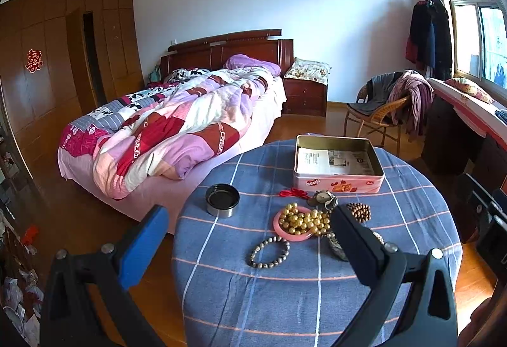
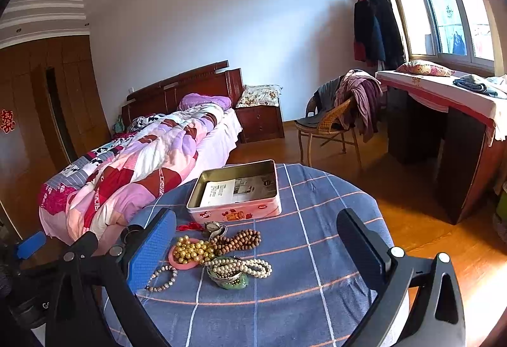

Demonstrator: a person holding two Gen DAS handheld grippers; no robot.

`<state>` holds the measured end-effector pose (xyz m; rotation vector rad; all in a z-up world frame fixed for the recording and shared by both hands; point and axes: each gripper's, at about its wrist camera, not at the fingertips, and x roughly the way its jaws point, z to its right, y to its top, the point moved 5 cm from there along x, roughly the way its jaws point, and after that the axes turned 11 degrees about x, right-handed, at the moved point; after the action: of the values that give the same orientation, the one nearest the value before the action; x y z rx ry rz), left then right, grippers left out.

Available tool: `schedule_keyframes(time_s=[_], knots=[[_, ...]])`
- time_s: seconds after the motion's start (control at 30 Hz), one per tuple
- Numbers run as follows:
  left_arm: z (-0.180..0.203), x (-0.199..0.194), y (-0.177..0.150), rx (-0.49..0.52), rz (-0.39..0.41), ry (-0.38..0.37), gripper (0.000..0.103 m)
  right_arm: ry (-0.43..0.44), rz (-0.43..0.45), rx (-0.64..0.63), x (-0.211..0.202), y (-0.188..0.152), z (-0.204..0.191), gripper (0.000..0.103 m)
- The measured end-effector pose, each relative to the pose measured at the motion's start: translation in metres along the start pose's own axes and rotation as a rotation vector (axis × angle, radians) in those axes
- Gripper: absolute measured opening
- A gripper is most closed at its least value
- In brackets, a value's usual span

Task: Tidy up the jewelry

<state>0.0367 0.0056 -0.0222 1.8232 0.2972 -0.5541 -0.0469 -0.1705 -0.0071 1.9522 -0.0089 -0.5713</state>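
1. On the round tabletop [image 2: 317,299] with its blue checked cloth, left to right: a small black-and-steel round lid or cup [image 1: 222,199]; a grey beaded bracelet [image 1: 268,252]; a pink bangle [image 1: 293,234] with a gold bead strand [image 1: 304,220] heaped on it; a brown wooden bead strand [image 2: 237,240]; a white pearl necklace [image 2: 244,266] over a green dish-like piece [image 2: 233,283].
2. Behind the heap: a red knotted cord [image 1: 293,193], a metal wristwatch [image 1: 323,198], then the open pink rectangular tin [image 1: 337,185], lined with printed paper. No jewelry in it yet; sorting looks unstarted.
3. Risk: strands overlap and touch. Pinching one bead string could drag its neighbours along or off the edge. Cause: tangling in the pile.
4. Risk: round beads may slip from flat pads if only a few are caught. A bangle lifted with gold beads on top would shed them.
5. Risk: the tin sits near the far rim; a nudge on placing could push it toward the floor.
6. Left tool [image 1: 250,229]: jaws spread wide, holding nothing, hovering above the near pile. Whether its right finger touches the pieces beneath it cannot be told.
7. Right tool [image 2: 256,239]: jaws equally wide apart, empty, framing the heap from above; no visible contact.
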Motion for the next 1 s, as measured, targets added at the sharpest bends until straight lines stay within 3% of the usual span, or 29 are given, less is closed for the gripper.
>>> schedule_keyframes(time_s=[1.0], knots=[[-0.0024,0.0008,-0.0039,-0.003,-0.003,-0.003,0.103,0.006,-0.009,0.002,0.0013,-0.0043,0.0003,0.101]])
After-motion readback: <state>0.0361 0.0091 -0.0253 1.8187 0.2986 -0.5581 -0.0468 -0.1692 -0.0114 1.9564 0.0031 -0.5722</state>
